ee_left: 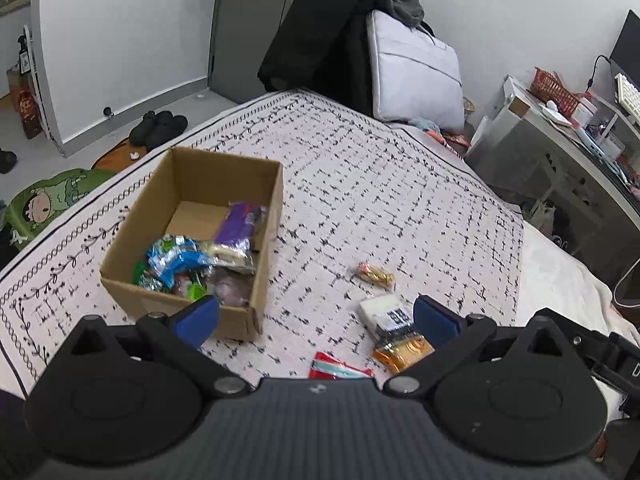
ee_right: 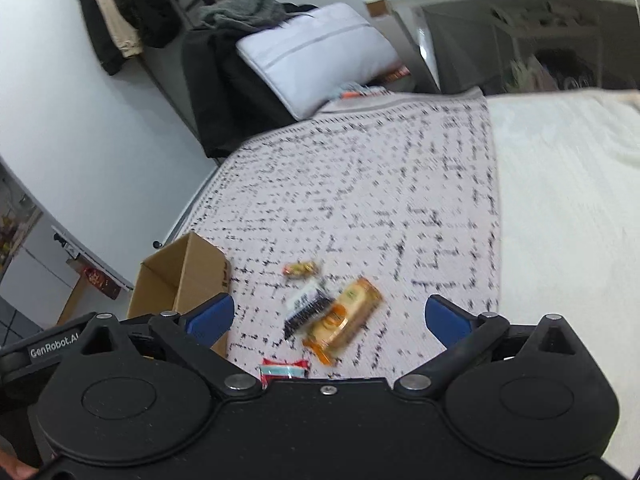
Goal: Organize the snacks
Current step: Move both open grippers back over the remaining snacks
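Note:
An open cardboard box (ee_left: 264,240) sits on the patterned blanket and holds several snack packets, among them a purple one (ee_left: 236,224) and a blue one (ee_left: 176,258). Loose snacks lie to its right: a small orange candy (ee_left: 375,275), a white-and-black packet (ee_left: 386,312), an orange packet (ee_left: 402,350) and a red-and-teal packet (ee_left: 338,368). My left gripper (ee_left: 316,318) is open and empty above them. My right gripper (ee_right: 328,318) is open and empty above the orange packet (ee_right: 344,320), the black-and-white packet (ee_right: 306,304), the candy (ee_right: 301,269) and the red packet (ee_right: 285,369). The box (ee_right: 182,276) is at its left.
A white pillow (ee_left: 416,72) and dark clothes (ee_left: 320,32) lie at the head of the bed. A cluttered desk (ee_left: 568,132) stands to the right. Shoes (ee_left: 158,128) and a green cushion (ee_left: 52,200) lie on the floor at left. A cream blanket (ee_right: 568,200) covers the bed's right side.

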Tool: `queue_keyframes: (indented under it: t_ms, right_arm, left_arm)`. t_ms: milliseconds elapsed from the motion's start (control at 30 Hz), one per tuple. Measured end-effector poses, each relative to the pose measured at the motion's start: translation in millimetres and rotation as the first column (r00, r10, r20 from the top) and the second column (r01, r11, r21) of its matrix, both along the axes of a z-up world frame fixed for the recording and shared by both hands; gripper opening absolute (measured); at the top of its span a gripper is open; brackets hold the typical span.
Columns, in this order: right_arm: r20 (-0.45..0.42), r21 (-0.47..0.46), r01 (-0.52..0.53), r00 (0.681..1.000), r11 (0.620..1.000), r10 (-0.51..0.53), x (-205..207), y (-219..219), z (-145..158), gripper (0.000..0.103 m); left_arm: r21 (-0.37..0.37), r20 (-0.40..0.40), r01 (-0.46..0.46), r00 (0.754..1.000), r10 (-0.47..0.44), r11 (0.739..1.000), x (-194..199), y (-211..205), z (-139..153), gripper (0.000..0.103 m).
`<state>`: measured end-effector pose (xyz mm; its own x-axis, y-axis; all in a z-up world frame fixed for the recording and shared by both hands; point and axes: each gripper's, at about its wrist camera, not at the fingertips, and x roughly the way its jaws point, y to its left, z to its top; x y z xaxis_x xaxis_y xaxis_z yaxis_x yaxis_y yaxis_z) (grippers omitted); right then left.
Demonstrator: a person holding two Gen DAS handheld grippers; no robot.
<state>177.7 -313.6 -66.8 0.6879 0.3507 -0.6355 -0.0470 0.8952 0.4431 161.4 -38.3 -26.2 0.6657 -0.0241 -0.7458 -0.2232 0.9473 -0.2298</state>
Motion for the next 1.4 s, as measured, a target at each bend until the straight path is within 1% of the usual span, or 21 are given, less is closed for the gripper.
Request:
queue_keyframes:
  t_ms: [133, 267, 333, 400, 533, 633, 767, 900, 1000, 1133, 1200, 1300, 1400]
  right_arm:
    - [-0.029, 0.037, 0.038, 0.999, 0.999, -0.037, 1.1, -7.2, -5.3, 0.101]
    - [-0.061, 0.072, 0.056, 0.997, 0.996, -0.052, 4.7, -10.1, -12.6, 0.096]
    - [-0.091, 0.073, 0.065, 0.994, 0.995, -0.058, 8.4, -9.2, -18.2, 0.093]
    - [-0.113, 0.071, 0.069, 0.992, 0.995, -0.061, 11.6, -7.8, -22.5, 0.089]
    - [-0.121, 0.072, 0.07, 0.991, 0.995, -0.061, 15.9, -3.9, -25.9, 0.085]
    - [-0.135, 0.074, 0.075, 0.989, 0.994, -0.064, 20.9, -1.7, -29.4, 0.085]
    - [-0.164, 0.06, 0.088, 0.984, 0.994, -0.077, 27.2, 2.4, -36.3, 0.085]
    - [-0.182, 0.066, 0.109, 0.979, 0.992, -0.095, 32.3, 2.1, -40.6, 0.085]
    - [-0.202, 0.072, 0.121, 0.974, 0.99, -0.104, 36.1, 1.2, -44.4, 0.085]
    - [-0.221, 0.081, 0.124, 0.97, 0.989, -0.103, 43.4, 2.9, -50.0, 0.084]
    - [-0.229, 0.08, 0.12, 0.968, 0.99, -0.098, 48.4, 6.4, -53.5, 0.081]
    - [-0.241, 0.072, 0.109, 0.967, 0.991, -0.089, 56.7, 13.5, -59.4, 0.077]
    - [-0.255, 0.063, 0.098, 0.964, 0.993, -0.079, 63.1, 19.5, -65.0, 0.076]
  left_arm:
    - [-0.012, -0.019, 0.008, 1.0, -0.009, 1.0, -1.8, -12.0, -0.9, 0.103]
    - [-0.021, -0.033, 0.017, 0.999, -0.018, 1.0, -4.2, -23.4, -6.8, 0.103]
    - [-0.021, -0.039, 0.014, 0.999, -0.015, 1.0, -5.4, -27.7, -11.5, 0.103]
    - [-0.024, -0.041, -0.002, 0.999, 0.001, 1.0, -6.6, -30.8, -16.4, 0.103]
    - [-0.015, -0.039, -0.012, 0.999, 0.011, 1.0, -7.5, -37.6, -23.8, 0.102]
    - [-0.041, -0.04, -0.03, 0.999, 0.029, 0.999, -6.0, -37.9, -31.0, 0.102]
    - [-0.051, -0.051, -0.039, 0.998, 0.037, 0.998, -1.2, -39.9, -41.6, 0.1]
    - [-0.076, -0.081, -0.039, 0.996, 0.033, 0.996, 3.0, -41.7, -55.8, 0.1]
    - [-0.081, -0.093, -0.04, 0.995, 0.033, 0.996, 4.4, -43.6, -65.2, 0.099]
    - [-0.098, -0.115, -0.056, 0.992, 0.045, 0.994, 9.7, -42.8, -78.7, 0.095]
    - [-0.114, -0.128, -0.062, 0.991, 0.047, 0.992, 13.8, -42.0, -86.2, 0.093]
    - [-0.115, -0.14, -0.069, 0.989, 0.053, 0.991, 17.8, -43.2, -95.2, 0.091]
    - [-0.124, -0.156, -0.087, 0.986, 0.067, 0.988, 21.8, -42.0, -104.6, 0.085]
